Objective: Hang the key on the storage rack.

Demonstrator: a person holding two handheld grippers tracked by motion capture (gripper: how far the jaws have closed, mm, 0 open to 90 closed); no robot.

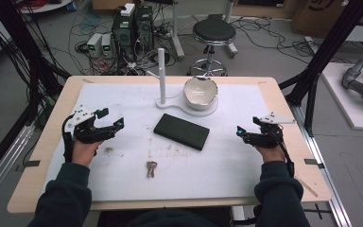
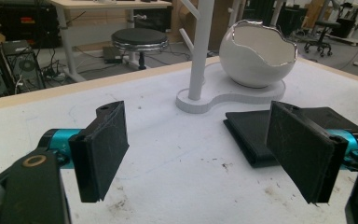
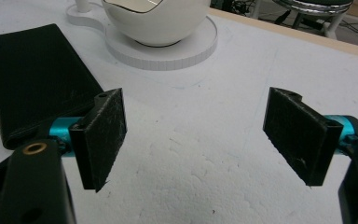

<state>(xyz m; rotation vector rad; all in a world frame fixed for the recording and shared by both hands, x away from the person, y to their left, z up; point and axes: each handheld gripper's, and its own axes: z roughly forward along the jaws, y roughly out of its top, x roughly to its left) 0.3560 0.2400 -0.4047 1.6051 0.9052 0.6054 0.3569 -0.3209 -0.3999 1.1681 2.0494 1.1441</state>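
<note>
Both the left gripper (image 1: 108, 122) and right gripper (image 1: 244, 131) are hovering wide open and empty, flanking the flat black leather wallet (image 1: 181, 131) lying mid-table, so I'd be approaching low and pinching across its narrow edge.
</note>
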